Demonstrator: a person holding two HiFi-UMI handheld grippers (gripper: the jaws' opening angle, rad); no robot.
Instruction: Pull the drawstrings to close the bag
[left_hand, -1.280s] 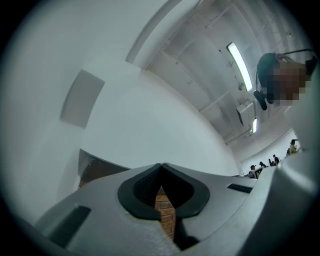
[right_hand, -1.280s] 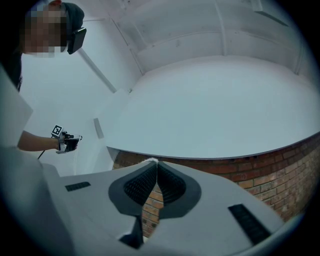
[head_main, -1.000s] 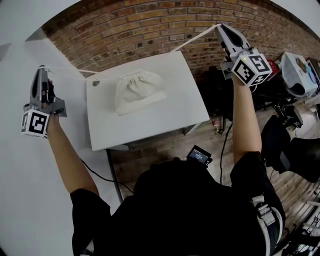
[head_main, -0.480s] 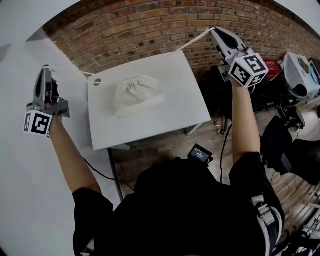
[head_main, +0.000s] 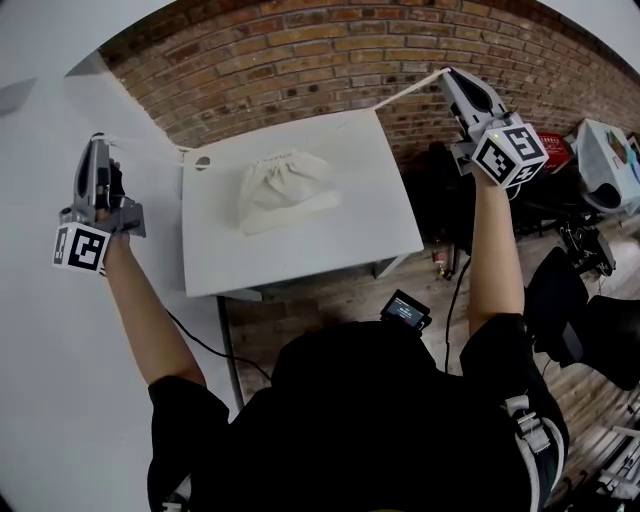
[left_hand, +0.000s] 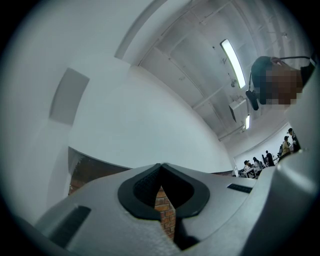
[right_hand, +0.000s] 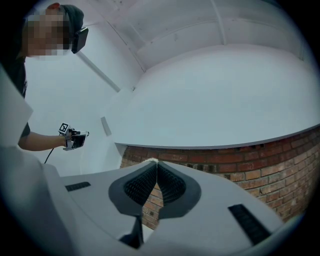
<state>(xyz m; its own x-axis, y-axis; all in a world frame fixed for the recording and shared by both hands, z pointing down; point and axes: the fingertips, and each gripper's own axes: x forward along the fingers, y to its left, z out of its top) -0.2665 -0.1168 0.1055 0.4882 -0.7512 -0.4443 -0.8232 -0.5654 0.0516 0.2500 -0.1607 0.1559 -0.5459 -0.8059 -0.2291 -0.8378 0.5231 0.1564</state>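
Brick wall (head_main: 300, 50) backs the white table (head_main: 300, 250) in the head view, with a plain white wall (head_main: 40, 330) on your left. Only this view shows the work itself. The cream bag (head_main: 285, 190) lies on the far half of the table, between your two outstretched arms. Its mouth is gathered into tight pleats toward the brick, so its contents cannot be seen. Your left gripper (head_main: 97, 142) is held out beyond the table's left edge. Your right gripper (head_main: 447, 73) is raised beyond the far right corner. The left drawstring (head_main: 150, 147) and right drawstring (head_main: 410, 92) run taut from the bag's mouth to the two gripper tips. The gripper views point away from the table and show neither bag nor tabletop. The left gripper view gives ceiling, a strip light (left_hand: 233, 62) and distant people (left_hand: 265, 160), and the left gripper (left_hand: 161, 166) has its ribbed pads pressed together at the tip, where no cord shows between them. The right gripper view shows the right gripper (right_hand: 156, 162) likewise closed. There a small white tuft of cord (right_hand: 148, 161) is nipped at the very tip, and your other hand's gripper is far off against the white wall.
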